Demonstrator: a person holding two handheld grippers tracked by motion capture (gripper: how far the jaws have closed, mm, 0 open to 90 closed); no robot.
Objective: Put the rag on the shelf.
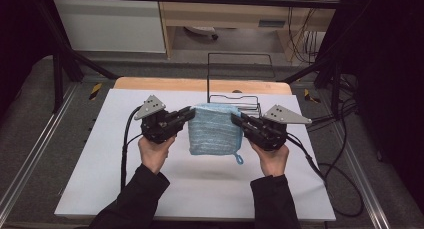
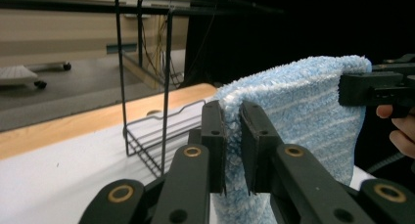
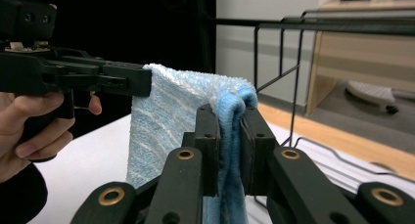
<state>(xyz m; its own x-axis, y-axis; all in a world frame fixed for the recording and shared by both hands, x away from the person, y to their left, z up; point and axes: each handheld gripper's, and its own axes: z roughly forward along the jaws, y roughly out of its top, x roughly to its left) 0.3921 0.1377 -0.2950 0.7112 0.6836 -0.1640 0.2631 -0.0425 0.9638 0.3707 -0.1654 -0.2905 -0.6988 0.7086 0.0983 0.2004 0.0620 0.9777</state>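
The left tongs [image 1: 189, 113] and right tongs [image 1: 235, 119] each pinch a top corner of the fluffy blue folded towel [image 1: 215, 129], which hangs above the white tabletop [image 1: 200, 189], near its far edge.

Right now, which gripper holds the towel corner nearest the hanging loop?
The right gripper. It pinches the blue towel on the side where the loop dangles below; the left gripper grips the opposite edge.

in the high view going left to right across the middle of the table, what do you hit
Left gripper, held in the person's left hand → blue towel, pinched at both top corners and hanging between the grippers → right gripper, held in the right hand. The wire rack stands behind the towel, so it has no clear place in this order.
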